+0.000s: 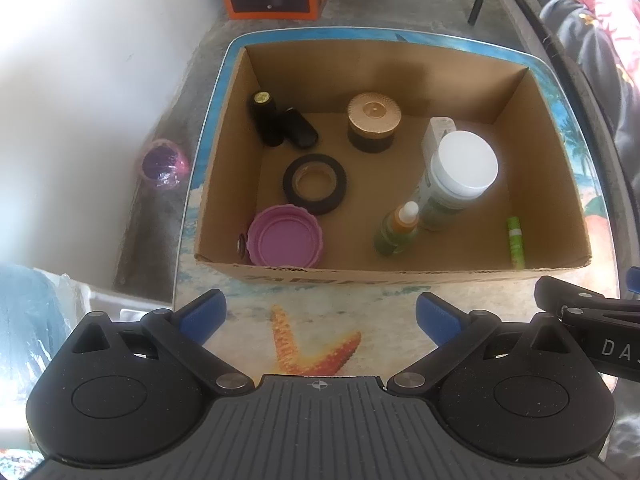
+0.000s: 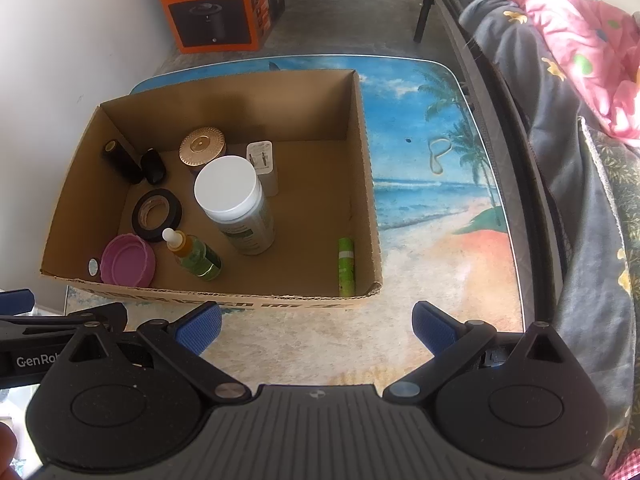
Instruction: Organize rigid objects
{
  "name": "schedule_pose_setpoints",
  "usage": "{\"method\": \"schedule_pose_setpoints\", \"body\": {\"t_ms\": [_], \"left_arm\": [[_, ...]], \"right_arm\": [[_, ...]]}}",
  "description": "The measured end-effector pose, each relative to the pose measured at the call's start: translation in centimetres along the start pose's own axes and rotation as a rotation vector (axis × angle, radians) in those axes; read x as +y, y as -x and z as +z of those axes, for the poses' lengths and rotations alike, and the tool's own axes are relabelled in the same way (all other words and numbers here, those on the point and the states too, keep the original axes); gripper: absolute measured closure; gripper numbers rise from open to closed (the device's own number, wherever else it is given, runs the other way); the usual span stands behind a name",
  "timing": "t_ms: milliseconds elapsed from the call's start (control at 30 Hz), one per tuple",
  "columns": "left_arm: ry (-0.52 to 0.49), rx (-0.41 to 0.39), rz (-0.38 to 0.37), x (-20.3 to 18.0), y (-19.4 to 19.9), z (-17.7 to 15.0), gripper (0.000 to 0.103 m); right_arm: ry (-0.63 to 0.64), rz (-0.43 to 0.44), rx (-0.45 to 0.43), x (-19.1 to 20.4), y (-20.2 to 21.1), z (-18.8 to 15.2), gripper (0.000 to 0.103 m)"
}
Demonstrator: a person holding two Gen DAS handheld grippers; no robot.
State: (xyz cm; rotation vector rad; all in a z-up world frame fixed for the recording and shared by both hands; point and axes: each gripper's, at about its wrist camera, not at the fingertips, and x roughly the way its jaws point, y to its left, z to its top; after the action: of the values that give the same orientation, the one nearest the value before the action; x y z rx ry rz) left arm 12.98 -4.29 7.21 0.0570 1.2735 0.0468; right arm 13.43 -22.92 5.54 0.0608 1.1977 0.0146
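Your left gripper (image 1: pixel 320 316) hangs with its blue pads spread wide and nothing between them, above the starfish print (image 1: pixel 316 346) on the table (image 2: pixel 452 264). Your right gripper (image 2: pixel 317 326) is the same: jaws far apart, empty, held over the sandy part of the beach picture, just beside the left one.

Just past both sets of fingertips stands the cardboard box (image 2: pixel 362 184), open at the top, its near wall closest to you. Inside, along that near wall, you have a purple lid (image 1: pixel 285 237) lying with its hollow side up in the left corner, and a small round dark thing wedged beside it that is too small to identify. A little dropper bottle (image 2: pixel 194 254) with an orange neck leans near the middle, and a green tube (image 2: pixel 346 266) lies against the right wall.

Further in, a black tape roll (image 1: pixel 315 183) lies flat, and a tall jar with a white cap (image 2: pixel 234 204) stands next to a white charger (image 2: pixel 262 158). At the back sit a gold-lidded jar (image 1: pixel 374 120) and two black cylinders (image 1: pixel 280 124), side by side in the left corner.

Beyond the table, an orange appliance carton (image 2: pixel 212 4) rests on the floor.
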Motion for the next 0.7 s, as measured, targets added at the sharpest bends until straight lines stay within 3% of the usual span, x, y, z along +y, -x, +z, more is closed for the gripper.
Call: {"method": "schedule_pose_setpoints", "body": {"t_ms": [700], "left_arm": [[0.01,0.01,0.001,0.84,-0.16,0.08,0.001]], "right_arm": [[0.001,-0.003,0.005,0.93,-0.18,0.05,0.0]]}}
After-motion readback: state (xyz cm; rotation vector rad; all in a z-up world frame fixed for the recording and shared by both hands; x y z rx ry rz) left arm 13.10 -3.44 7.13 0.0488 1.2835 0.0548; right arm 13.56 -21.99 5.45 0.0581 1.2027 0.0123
